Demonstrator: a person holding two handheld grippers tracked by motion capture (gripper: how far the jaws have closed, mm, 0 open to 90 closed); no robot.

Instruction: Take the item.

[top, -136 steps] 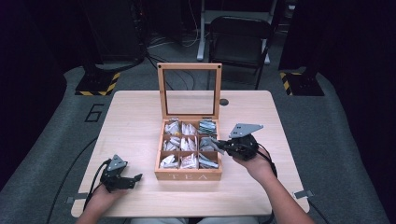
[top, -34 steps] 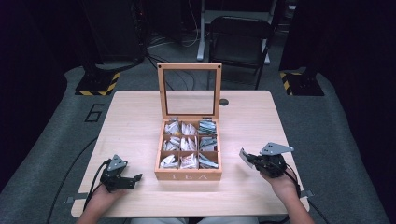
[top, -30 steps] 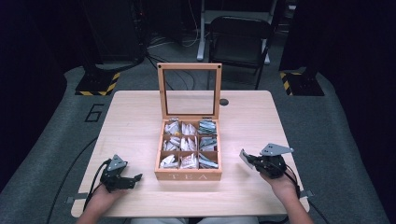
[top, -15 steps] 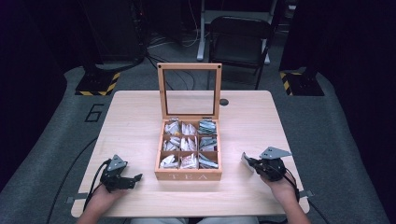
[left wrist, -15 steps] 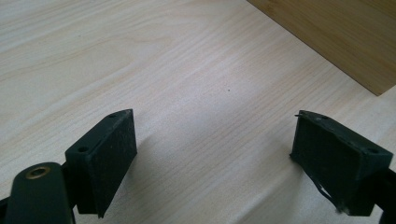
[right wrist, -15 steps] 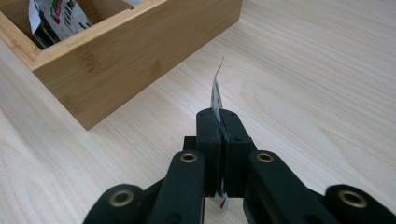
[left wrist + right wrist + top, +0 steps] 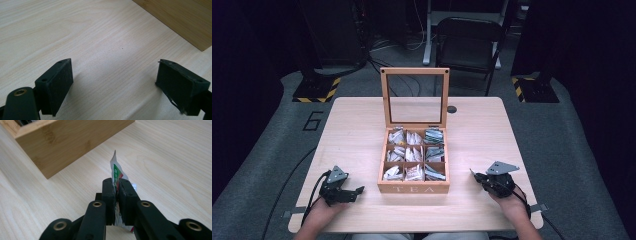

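Out of the tea box (image 7: 414, 187) and down to the table's (image 7: 472, 127) near right: the right gripper (image 7: 116, 185) pinches a sachet (image 7: 116, 173), box now off to its left. Left gripper (image 7: 113, 83) rests spread. Release likely next.

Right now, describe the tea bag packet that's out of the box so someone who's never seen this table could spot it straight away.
Start at the wooden tea box in the middle of the table, its glass lid standing open. Go to the right tool, low over the table to the right of the box's front corner. The tea bag packet is pinched on edge between its shut jaws: white with green and red print, while every other packet sits in the box's compartments.
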